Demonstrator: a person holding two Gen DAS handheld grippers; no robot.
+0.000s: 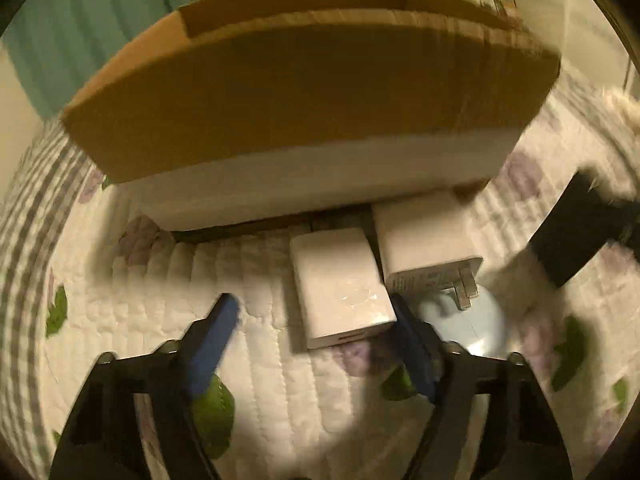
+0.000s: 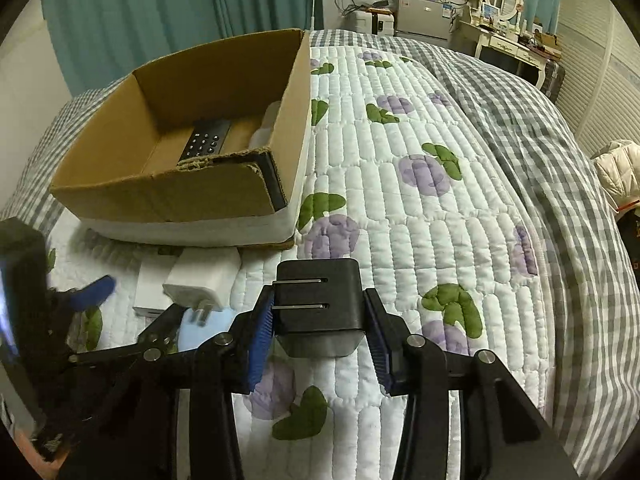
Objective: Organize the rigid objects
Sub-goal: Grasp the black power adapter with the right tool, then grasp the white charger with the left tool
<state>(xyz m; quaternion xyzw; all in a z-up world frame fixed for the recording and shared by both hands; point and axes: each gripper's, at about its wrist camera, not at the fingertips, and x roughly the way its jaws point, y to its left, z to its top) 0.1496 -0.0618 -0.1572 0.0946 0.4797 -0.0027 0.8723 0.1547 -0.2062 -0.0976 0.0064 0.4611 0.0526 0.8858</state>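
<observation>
A black plug adapter (image 2: 320, 304) is pinched between the blue pads of the right tongs (image 2: 320, 320) at the lower centre of the right wrist view, held above the quilted bed (image 2: 420, 216). The carry-to-box step is judged to be in hand; a lift up and to the left, over the torn near wall of the cardboard box (image 2: 168, 196), is called for next. In the left wrist view, the left tongs (image 1: 316, 312) are spread around a white charger block (image 1: 340, 284), beside a white plug adapter (image 1: 424, 240).
</observation>
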